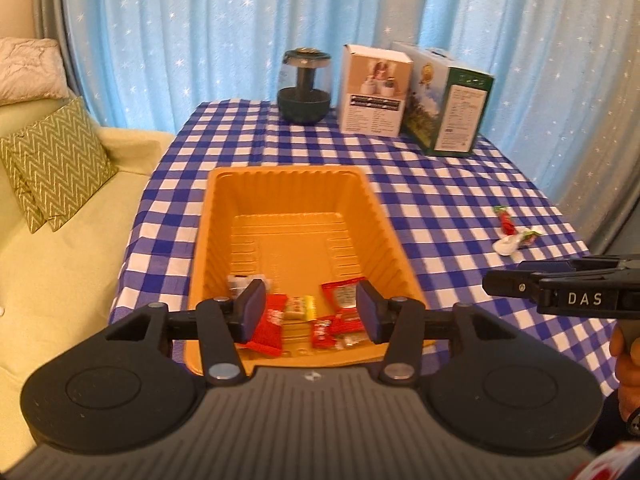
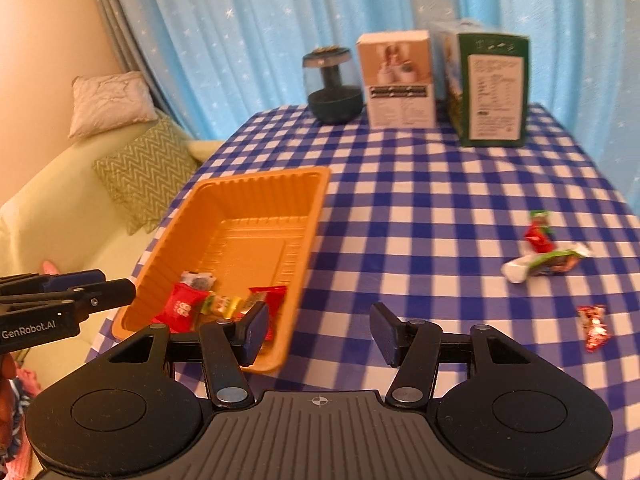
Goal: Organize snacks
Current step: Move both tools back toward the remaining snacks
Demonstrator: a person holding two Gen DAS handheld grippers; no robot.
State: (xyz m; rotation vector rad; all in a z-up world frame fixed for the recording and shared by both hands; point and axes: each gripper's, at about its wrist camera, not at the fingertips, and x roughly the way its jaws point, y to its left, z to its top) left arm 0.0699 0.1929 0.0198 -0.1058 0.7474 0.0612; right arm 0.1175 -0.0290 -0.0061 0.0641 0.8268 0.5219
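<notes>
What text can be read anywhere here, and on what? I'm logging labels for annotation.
"DAS": on the side of the right gripper, seen from the left wrist view.
"GenRobot.AI": on the side of the left gripper, seen from the right wrist view.
White box, green box, snack wrappers in the orange tray: print too blurred to read.

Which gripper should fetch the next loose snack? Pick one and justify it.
Right. The right gripper is open over the tablecloth beside the three loose snacks; the open left gripper hangs over the orange tray, across from them.
</notes>
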